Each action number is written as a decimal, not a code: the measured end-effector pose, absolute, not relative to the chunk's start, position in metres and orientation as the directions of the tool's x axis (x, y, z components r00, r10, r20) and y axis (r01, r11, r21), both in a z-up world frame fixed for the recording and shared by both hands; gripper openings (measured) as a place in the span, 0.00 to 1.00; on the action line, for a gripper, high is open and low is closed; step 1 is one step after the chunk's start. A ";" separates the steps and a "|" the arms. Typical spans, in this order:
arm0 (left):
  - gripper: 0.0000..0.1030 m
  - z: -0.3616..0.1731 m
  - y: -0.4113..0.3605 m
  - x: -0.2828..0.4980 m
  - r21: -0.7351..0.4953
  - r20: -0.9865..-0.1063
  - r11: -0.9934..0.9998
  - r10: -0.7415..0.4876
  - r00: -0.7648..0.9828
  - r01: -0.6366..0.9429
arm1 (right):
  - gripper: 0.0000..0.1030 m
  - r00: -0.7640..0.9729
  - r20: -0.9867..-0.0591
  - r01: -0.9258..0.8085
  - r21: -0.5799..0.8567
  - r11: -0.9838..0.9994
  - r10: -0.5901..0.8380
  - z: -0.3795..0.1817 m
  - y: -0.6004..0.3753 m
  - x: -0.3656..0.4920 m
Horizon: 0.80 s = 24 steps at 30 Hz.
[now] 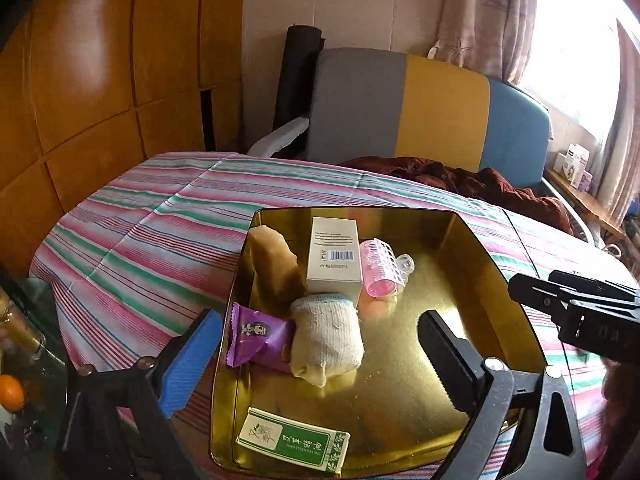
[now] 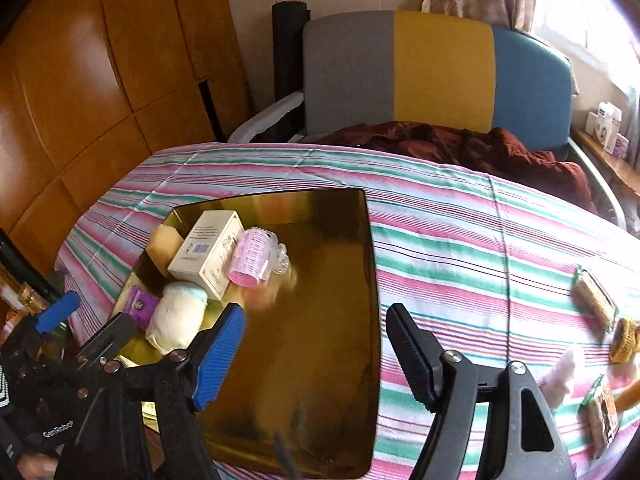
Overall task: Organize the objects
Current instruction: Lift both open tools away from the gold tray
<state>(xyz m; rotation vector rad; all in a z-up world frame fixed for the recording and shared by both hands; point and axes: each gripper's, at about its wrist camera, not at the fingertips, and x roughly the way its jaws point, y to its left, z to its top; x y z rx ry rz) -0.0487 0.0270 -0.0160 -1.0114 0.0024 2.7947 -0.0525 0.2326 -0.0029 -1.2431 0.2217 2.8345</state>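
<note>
A gold tray (image 1: pixel 440 280) (image 2: pixel 328 280) lies on the striped cloth. Inside it are a white box (image 1: pixel 334 260) (image 2: pixel 208 248), a pink hair roller (image 1: pixel 380 272) (image 2: pixel 256 260), a rolled pale sock (image 1: pixel 326 336) (image 2: pixel 176 316), a purple snack packet (image 1: pixel 256 334) (image 2: pixel 138 304), a tan block (image 1: pixel 274 268) (image 2: pixel 164 244) and a flat green-and-white box (image 1: pixel 292 444). My left gripper (image 1: pixel 318 320) (image 2: pixel 92 320) stands wide open over the tray's near left; the sock lies ahead between its fingers, untouched. My right gripper (image 2: pixel 315 310) is open and empty above the tray's right half.
Several small items lie on the cloth at the right: a packet (image 2: pixel 596 296), a yellow knitted piece (image 2: pixel 624 340), a white fluffy thing (image 2: pixel 560 372), another packet (image 2: pixel 600 404). A grey, yellow and blue chair back (image 1: pixel 400 108) and a brown garment (image 1: pixel 460 176) are behind.
</note>
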 end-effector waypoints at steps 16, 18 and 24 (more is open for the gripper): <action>1.00 -0.014 0.052 -0.031 0.008 -0.612 -0.972 0.181 -0.770 -0.235 | 0.73 -0.687 -0.725 -0.147 0.067 -0.987 0.053 -0.003 0.243 -0.026; 1.00 -0.014 0.054 -0.030 0.009 -0.618 -0.969 0.188 -0.764 -0.245 | 0.73 -0.688 -0.723 -0.153 0.069 -0.986 0.056 -0.003 0.246 -0.024; 1.00 -0.015 0.063 -0.029 0.003 -0.622 -0.960 0.218 -0.752 -0.281 | 0.73 -0.672 -0.735 -0.211 0.065 -0.975 0.096 -0.003 0.265 -0.017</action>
